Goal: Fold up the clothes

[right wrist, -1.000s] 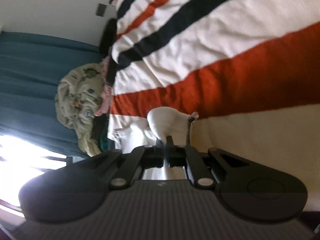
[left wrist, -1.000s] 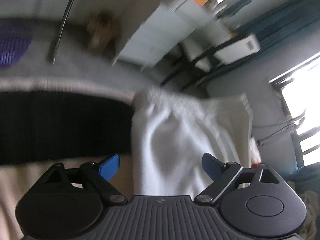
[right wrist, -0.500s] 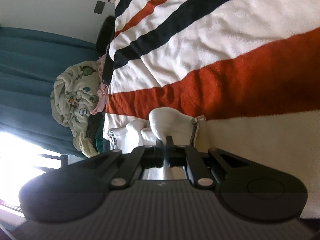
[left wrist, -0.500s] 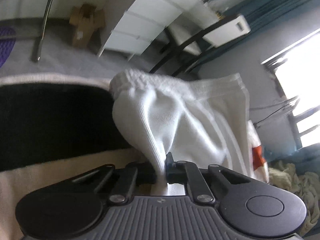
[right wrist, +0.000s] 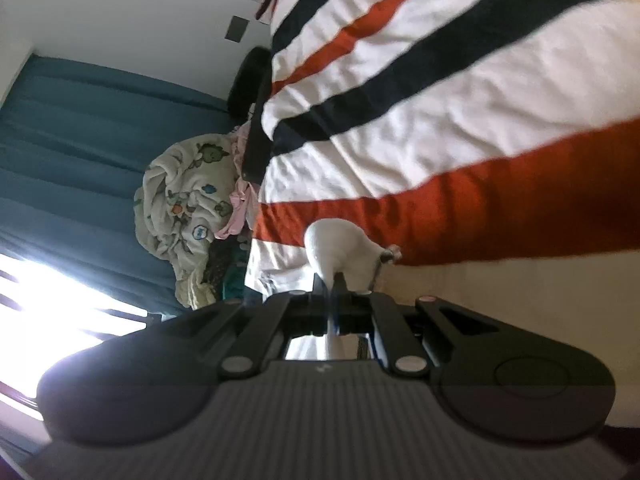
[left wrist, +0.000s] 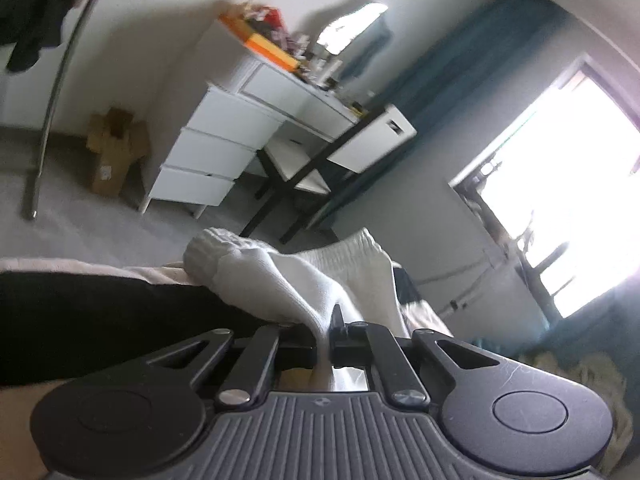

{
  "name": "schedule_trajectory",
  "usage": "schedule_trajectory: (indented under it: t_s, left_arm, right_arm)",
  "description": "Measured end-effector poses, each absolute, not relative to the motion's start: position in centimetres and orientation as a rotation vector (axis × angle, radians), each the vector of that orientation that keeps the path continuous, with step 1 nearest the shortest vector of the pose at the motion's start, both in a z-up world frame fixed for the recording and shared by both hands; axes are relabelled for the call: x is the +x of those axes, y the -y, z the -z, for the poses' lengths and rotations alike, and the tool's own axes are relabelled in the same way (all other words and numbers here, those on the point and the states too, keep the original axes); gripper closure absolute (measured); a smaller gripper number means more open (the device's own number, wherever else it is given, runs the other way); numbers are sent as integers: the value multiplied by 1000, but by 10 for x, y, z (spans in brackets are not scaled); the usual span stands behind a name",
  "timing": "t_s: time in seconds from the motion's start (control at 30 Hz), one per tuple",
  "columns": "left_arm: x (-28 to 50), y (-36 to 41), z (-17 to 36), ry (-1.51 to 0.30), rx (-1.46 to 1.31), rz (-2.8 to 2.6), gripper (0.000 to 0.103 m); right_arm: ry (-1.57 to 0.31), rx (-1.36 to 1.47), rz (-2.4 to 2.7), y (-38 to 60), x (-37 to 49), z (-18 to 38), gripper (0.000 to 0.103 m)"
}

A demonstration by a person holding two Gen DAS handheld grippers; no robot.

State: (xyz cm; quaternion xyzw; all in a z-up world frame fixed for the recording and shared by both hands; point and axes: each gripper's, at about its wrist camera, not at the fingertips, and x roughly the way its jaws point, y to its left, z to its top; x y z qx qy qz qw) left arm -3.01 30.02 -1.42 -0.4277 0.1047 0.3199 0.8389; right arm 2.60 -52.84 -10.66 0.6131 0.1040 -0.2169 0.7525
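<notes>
The left gripper (left wrist: 331, 334) is pinched tight on a fold of the white shorts (left wrist: 288, 288), its jaws closed with only cloth between them. From the pinch the fabric runs up toward 11 o'clock, ending in a gathered, ribbed waistband (left wrist: 212, 250); a second bunched stretch of waistband rises toward 1 o'clock. The cloth is thick white knit, creased where it is drawn into the jaws. Its lower left side lies against the black stripe (left wrist: 100, 320) of the striped blanket (right wrist: 460, 92).

The right gripper (right wrist: 329, 286) is likewise clamped on the shorts, a rounded white bulge (right wrist: 340, 248) standing straight up at 12 o'clock from the closed jaws, with a drawstring tip (right wrist: 390, 255) at 1 o'clock beside it. Behind it the blanket spreads broad and flat toward 1 and 2 o'clock. At 10 o'clock the blanket's edge meets a heap of patterned bedding (right wrist: 184, 204) against teal curtains (right wrist: 100, 128).

In the left view, grey floor, a white drawer unit (left wrist: 216, 148) and a black-framed stool (left wrist: 304, 164) lie beyond the waistband.
</notes>
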Motion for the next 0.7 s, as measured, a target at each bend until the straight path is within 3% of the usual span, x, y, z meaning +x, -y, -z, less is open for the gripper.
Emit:
schedule_trajectory:
  t_s: [0.37, 0.7]
  left_arm:
    - [116, -286, -29, -88, -812, -698, 98]
    - [328, -272, 11, -253, -500, -692, 97]
  right_arm:
    - [-234, 1043, 464, 532, 203, 50, 98]
    - [-332, 839, 526, 530, 385, 111, 98]
